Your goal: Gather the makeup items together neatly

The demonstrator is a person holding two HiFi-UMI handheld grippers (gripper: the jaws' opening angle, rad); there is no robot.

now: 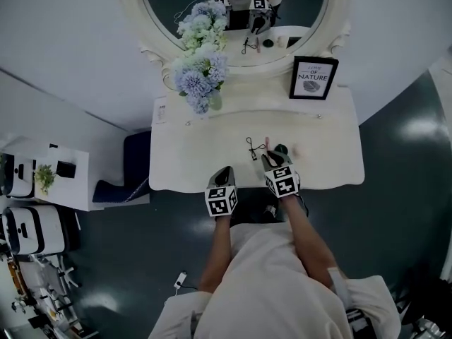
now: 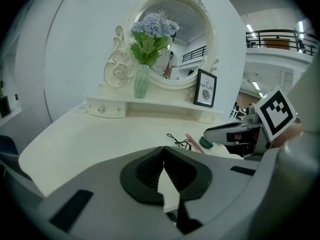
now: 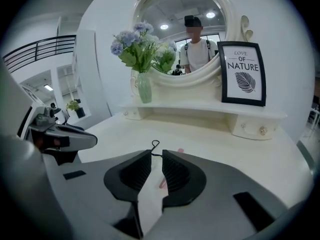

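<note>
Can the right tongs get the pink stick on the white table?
Probably yes. The thin pink stick lies bare just under the right tongs, showing through the gap between their slightly parted jaws, with nothing on top of it.

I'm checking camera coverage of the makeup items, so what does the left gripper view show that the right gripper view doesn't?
Only the left gripper view: the green round item and the marker cube on the right gripper. Only the right gripper view: a small potted plant off to the side. Both: the black wire tool, the pink stick, the flower vase, the framed print and the mirror.
</note>
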